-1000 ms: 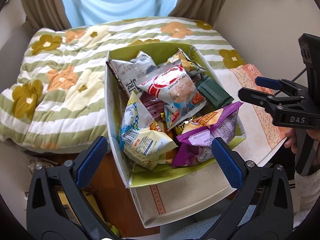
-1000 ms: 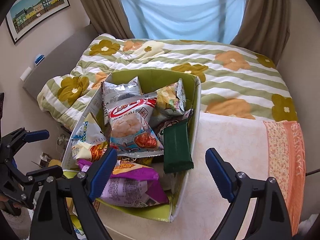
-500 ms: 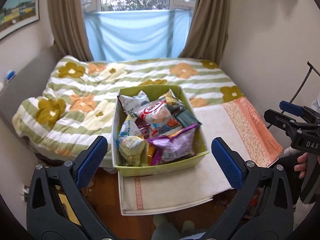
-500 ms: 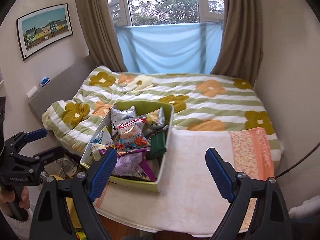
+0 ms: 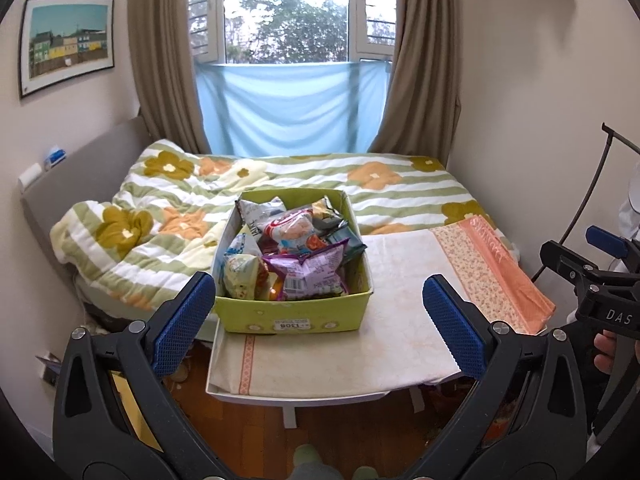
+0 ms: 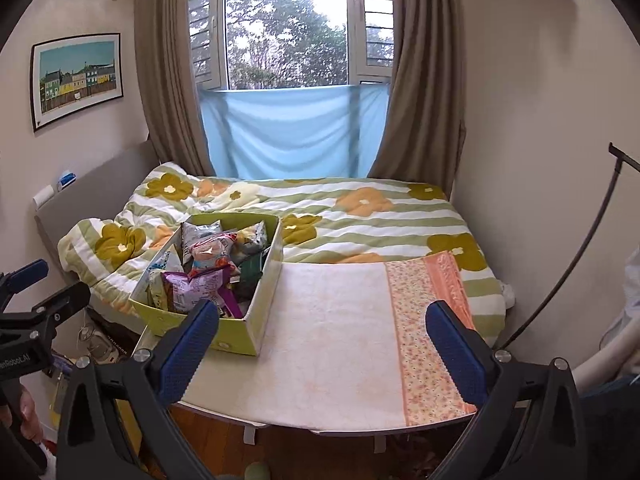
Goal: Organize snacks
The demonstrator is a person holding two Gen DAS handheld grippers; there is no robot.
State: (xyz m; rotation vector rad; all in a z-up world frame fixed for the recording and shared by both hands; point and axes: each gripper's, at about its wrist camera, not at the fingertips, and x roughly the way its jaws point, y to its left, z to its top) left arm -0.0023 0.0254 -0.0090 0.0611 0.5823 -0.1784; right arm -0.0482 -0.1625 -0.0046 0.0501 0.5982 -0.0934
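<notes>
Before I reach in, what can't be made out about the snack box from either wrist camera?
- Snacks at the bottom of the green box: both views, buried under the purple bag and the other top packets.
- Box label: left wrist view, too small to read fully.
- Box's near corner: right wrist view, behind the right gripper.

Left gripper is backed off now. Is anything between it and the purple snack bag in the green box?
Nothing visible blocks it. The left gripper is open and empty, and only the near wall of the green box lies below the line to the purple snack bag, which sits on top of the pile, reachable from above.
</notes>
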